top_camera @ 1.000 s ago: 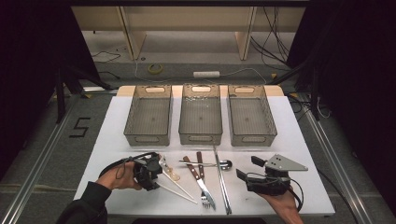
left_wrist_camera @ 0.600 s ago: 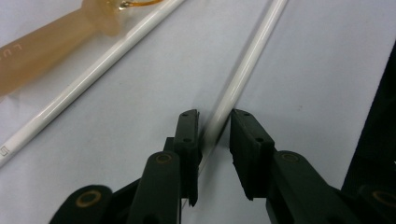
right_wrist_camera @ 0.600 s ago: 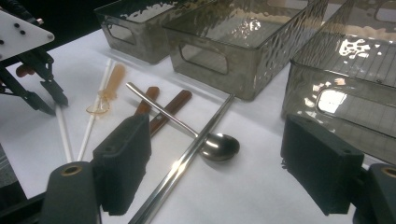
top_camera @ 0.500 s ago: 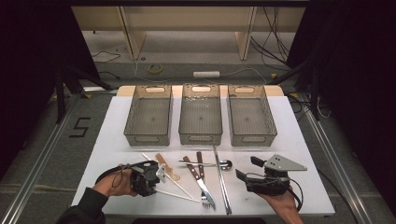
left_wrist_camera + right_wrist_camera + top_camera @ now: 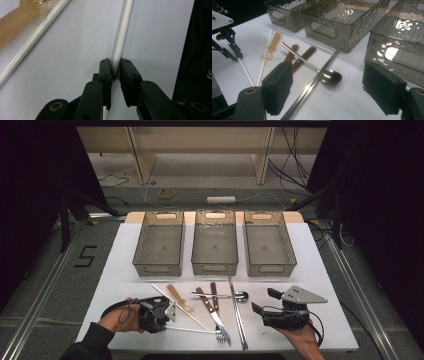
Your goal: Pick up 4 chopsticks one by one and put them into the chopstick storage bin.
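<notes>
left gripper (image 5: 115, 68) low, level – jaws just closing on white chopstick (image 5: 121, 37); right gripper (image 5: 329, 92) apparently idle – jaws apart.

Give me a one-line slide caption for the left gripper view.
Left tongs, black jaws just closing, pinch a thin white plastic chopstick lying on the white table; a second white chopstick lies nearby.

White table (image 5: 320, 270) carried three bins (image 5: 214, 242) in back row; chopsticks (image 5: 192, 330), spoon (image 5: 240, 295), knives (image 5: 214, 295), fork (image 5: 220, 332) lay in front.
</notes>
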Demonstrator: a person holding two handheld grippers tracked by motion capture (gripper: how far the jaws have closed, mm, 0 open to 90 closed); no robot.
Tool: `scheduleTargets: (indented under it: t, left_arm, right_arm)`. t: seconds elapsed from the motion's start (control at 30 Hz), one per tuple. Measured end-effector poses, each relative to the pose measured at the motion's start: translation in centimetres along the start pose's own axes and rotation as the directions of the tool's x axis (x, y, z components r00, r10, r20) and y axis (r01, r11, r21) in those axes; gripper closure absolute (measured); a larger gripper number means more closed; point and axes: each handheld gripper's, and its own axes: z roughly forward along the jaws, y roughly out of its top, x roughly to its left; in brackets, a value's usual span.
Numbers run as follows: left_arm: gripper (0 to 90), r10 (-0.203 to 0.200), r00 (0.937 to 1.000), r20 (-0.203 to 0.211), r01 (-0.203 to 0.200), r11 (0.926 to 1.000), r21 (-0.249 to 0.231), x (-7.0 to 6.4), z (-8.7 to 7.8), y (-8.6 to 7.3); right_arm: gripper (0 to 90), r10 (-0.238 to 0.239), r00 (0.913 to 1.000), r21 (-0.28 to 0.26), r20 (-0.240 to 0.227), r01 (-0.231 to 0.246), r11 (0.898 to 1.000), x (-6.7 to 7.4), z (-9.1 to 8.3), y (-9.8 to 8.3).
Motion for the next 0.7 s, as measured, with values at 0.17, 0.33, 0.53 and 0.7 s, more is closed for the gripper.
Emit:
scheduleTargets:
  t: [0.17, 0.33, 0.53, 0.7]
  left_arm:
    - [80.3, 0.012, 0.9999, -0.002, -0.012, 0.9999, 0.001, -0.24, 0.02, 0.06]
    - [81.9, 0.032, 0.9995, 0.007, -0.032, 0.9995, 0.003, -0.37, 0.01, 0.06]
    - [83.1, 0.048, 0.9988, 0.012, -0.048, 0.9989, 0.0, -0.42, 0.02, 0.0]
    - [83.6, 0.06, 0.9982, 0.011, -0.06, 0.9982, -0.001, -0.44, 0.01, 0.0]
  right_arm:
    - [25.4, -0.002, 1.0, 0.008, -0.003, 0.002, 1.0, 0.04, 0.11, -0.03]
    - [25.5, -0.005, 1.0, 0.009, -0.005, 0.005, 1.0, 0.08, 0.12, -0.03]
    - [25.5, -0.006, 1.0, 0.01, -0.006, 0.006, 1.0, 0.11, 0.15, -0.02]
    - [25.4, -0.009, 0.9999, 0.018, -0.008, 0.009, 1.0, 0.11, 0.23, -0.05]
